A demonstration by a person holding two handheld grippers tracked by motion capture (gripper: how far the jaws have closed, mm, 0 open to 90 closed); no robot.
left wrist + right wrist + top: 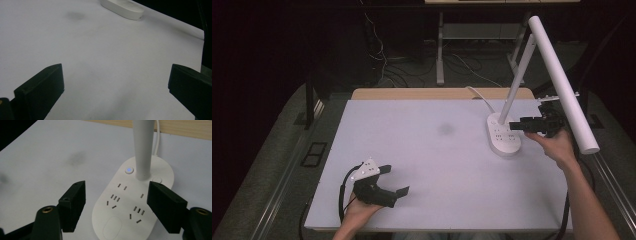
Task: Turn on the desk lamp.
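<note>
High view: white table (422, 150) amid dark, cable-strewn floor (412, 65).

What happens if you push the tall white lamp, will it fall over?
Probably not easily: the lamp stands on a wide, flat base that likely slides on the smooth table. Pushed high on its long head, it could tip. Its cord may tug back.
</note>
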